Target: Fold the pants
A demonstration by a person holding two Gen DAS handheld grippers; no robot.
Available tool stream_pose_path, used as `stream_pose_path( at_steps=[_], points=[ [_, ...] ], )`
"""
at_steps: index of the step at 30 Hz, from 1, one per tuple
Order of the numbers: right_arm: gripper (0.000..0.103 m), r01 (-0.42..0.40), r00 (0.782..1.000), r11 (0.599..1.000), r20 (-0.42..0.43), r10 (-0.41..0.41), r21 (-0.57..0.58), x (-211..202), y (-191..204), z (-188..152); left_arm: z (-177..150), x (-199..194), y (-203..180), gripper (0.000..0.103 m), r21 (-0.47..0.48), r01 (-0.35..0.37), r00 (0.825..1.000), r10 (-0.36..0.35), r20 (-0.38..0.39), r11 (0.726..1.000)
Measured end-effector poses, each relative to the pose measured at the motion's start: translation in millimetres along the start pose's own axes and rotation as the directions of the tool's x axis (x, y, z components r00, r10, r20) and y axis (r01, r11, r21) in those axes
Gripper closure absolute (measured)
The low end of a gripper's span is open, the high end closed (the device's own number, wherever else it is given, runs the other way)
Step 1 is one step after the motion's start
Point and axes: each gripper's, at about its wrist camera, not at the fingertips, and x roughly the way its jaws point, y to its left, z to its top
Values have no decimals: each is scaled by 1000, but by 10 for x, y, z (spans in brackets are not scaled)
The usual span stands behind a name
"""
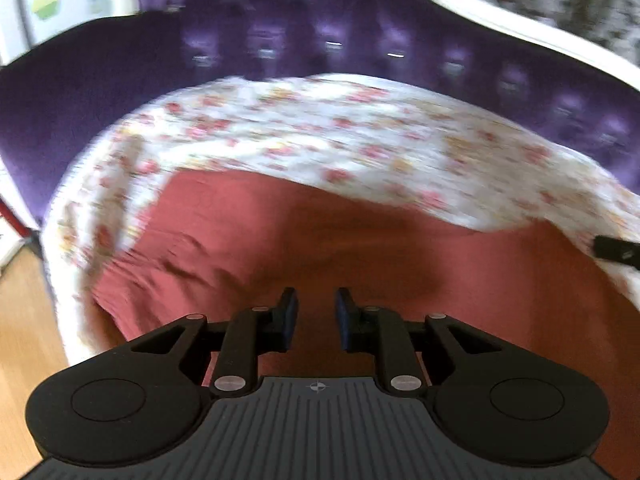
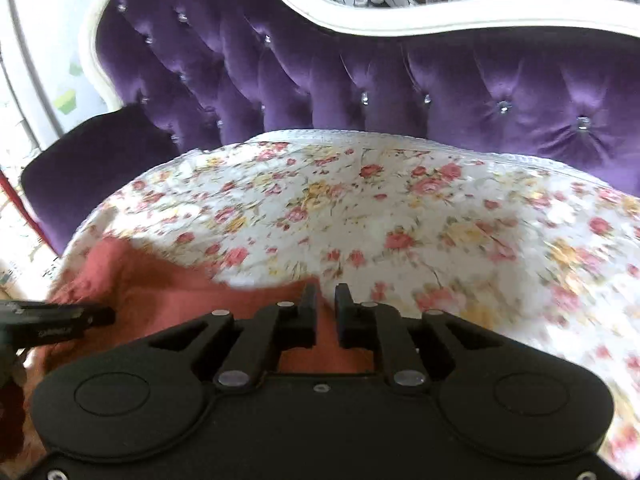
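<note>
The rust-red pants (image 1: 280, 232) lie spread on a floral sheet (image 1: 320, 132) over a sofa seat. My left gripper (image 1: 316, 300) hovers just above the red cloth, pads a small gap apart with nothing pinched between them. In the right wrist view the pants (image 2: 160, 288) fill the lower left, their edge running under my right gripper (image 2: 325, 294). Its fingers stand slightly apart over that edge, and red cloth shows in the gap but is not clamped. The other gripper's tip shows at the right edge of the left view (image 1: 616, 252) and at the left edge of the right view (image 2: 60, 320).
A purple tufted sofa back (image 2: 360, 80) with a white curved frame (image 2: 360, 20) rises behind the floral sheet (image 2: 360, 208). A dark purple armrest (image 2: 100, 152) closes the left side. Wooden floor (image 1: 24, 320) lies beyond the seat's left edge.
</note>
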Motion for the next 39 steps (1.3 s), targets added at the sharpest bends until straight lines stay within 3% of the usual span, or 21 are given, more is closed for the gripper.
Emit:
stream_pose_path(
  at_steps=[4, 6, 9, 14, 16, 19, 23, 26, 28, 29, 31, 33, 35, 37, 39],
  points=[
    [83, 26, 996, 1000, -86, -27, -3, -269, 32, -448, -284, -163, -286, 82, 94, 118, 992, -113, -57, 989],
    [83, 74, 987, 997, -140, -76, -17, -369, 44, -711, -440, -209, -385, 82, 150, 113, 992, -103, -71, 982],
    [85, 105, 985, 994, -133, -106, -18, -650, 84, -1015, -597, -234, -424, 82, 202, 85, 993, -67, -94, 976],
    [85, 120, 980, 992, -162, -112, 41, -1024, 76, -1284, -572, -289, -383, 82, 164, 59, 990, -36, -138, 985],
    [84, 170, 977, 984, -140, -162, 46, -1147, 60, -1327, -551, -371, -438, 82, 147, 60, 993, -43, -111, 987],
    [82, 323, 945, 946, -67, -320, 36, -1354, -15, -1336, -569, -486, -655, 82, 150, 108, 992, -97, -77, 983],
    [81, 443, 896, 889, -58, -439, 116, -1446, -303, -1312, -689, -505, -1026, 81, 163, 214, 975, -201, -91, 963],
    [81, 501, 865, 849, -74, -496, 165, -1477, -526, -1336, -825, -363, -1273, 78, 223, 178, 981, -156, -113, 958],
    [81, 539, 842, 817, -110, -528, 205, -1558, -676, -1388, -887, -354, -1351, 77, 271, 144, 989, -127, -80, 952],
    [81, 549, 836, 802, -125, -535, 235, -1633, -761, -1411, -889, -360, -1367, 77, 279, 138, 989, -120, -81, 950],
    [81, 491, 867, 805, -102, -487, 332, -1896, -917, -1475, -871, -341, -1334, 77, 263, 150, 987, -128, -97, 953],
    [58, 424, 894, 786, -73, -442, 450, -2160, -1080, -1553, -832, -318, -1272, 77, 235, 170, 983, -146, -113, 957],
    [40, 423, 883, 734, -61, -465, 531, -2365, -1222, -1615, -824, -319, -1264, 77, 222, 180, 980, -156, -120, 958],
    [37, 465, 849, 678, -71, -523, 569, -2461, -1346, -1665, -837, -325, -1278, 77, 229, 177, 981, -153, -118, 957],
    [37, 475, 838, 635, -93, -538, 609, -2515, -1485, -1710, -844, -332, -1320, 77, 242, 169, 983, -144, -115, 955]
  ],
)
